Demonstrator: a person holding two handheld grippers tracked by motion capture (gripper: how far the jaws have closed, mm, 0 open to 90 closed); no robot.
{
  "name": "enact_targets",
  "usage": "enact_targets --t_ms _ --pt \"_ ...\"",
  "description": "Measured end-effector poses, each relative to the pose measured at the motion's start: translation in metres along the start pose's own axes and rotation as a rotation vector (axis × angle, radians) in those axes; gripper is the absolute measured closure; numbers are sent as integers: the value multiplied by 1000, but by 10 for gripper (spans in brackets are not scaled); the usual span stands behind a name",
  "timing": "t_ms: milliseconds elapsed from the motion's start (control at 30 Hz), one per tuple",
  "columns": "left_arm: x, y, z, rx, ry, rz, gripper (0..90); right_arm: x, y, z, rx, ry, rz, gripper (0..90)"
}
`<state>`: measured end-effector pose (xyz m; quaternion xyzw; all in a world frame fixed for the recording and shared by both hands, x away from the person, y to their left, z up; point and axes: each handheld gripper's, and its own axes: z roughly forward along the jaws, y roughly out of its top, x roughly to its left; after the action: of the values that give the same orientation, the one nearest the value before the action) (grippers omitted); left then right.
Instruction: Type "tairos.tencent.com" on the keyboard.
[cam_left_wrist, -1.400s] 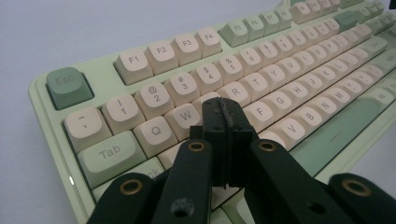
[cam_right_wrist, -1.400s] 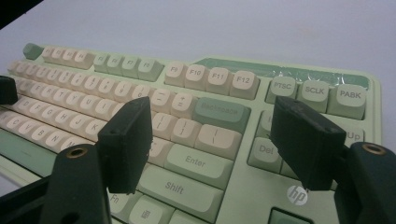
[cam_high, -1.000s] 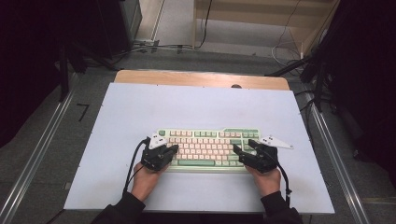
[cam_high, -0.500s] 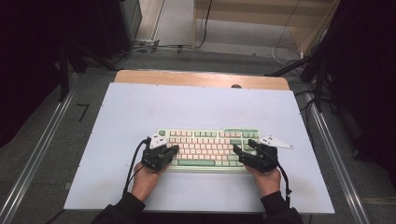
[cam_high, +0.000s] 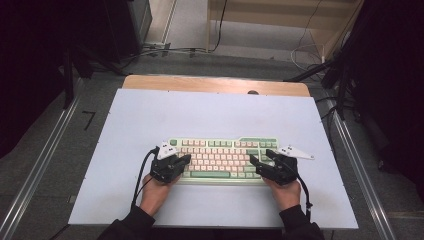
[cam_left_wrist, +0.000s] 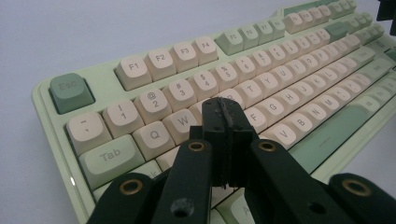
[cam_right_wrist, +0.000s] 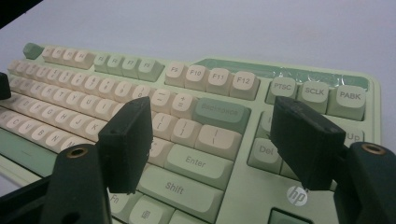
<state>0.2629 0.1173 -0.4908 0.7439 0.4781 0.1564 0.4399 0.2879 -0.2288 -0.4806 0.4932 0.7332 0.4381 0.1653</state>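
White desk (cam_high: 150, 125), green keyboard (cam_high: 220, 150) near its front edge; left tongs (cam_high: 186, 159) pressed together over the letter keys, right tongs (cam_high: 261, 156) spread wide above Enter.

keyboard (cam_left_wrist: 261, 79) keys, left gripper view: esc, f1–f4, tab, q, w. right gripper view: f10–f12, ptsc, sclk, pabk, backspace, enter, shift, del; hp logo (cam_right_wrist: 296, 195) lower right.

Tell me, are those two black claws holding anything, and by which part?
Nothing is held. The left gripper is shut on itself above the keyboard, near the W and E keys. The right gripper stands open over the Enter key, gripping nothing.
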Motion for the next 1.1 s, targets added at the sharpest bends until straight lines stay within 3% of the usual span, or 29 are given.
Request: enact_targets --t_ms 200,367,533,633,733,933,1100 --pt "2 1 -3 -18 4 -9 900 1 0 0 -1 0 0 289" --pt "4 2 -8 -57 6 -25 785 1 0 0 -3 2 -1 304" --pt "11 3 -16 -114 46 -59 615 1 0 0 -5 5 -3 344" --pt "17 3 -19 -138 73 -107 519 2 0 0 -7 13 -9 407" --pt "23 1 -21 -148 98 -125 463 3 0 0 -8 18 -10 509" --pt "29 -1 -23 -156 139 -152 438 7 0 1 2 51 -20 762" --pt "31 -3 -25 -155 153 -162 398 13 -1 4 16 72 -44 875"
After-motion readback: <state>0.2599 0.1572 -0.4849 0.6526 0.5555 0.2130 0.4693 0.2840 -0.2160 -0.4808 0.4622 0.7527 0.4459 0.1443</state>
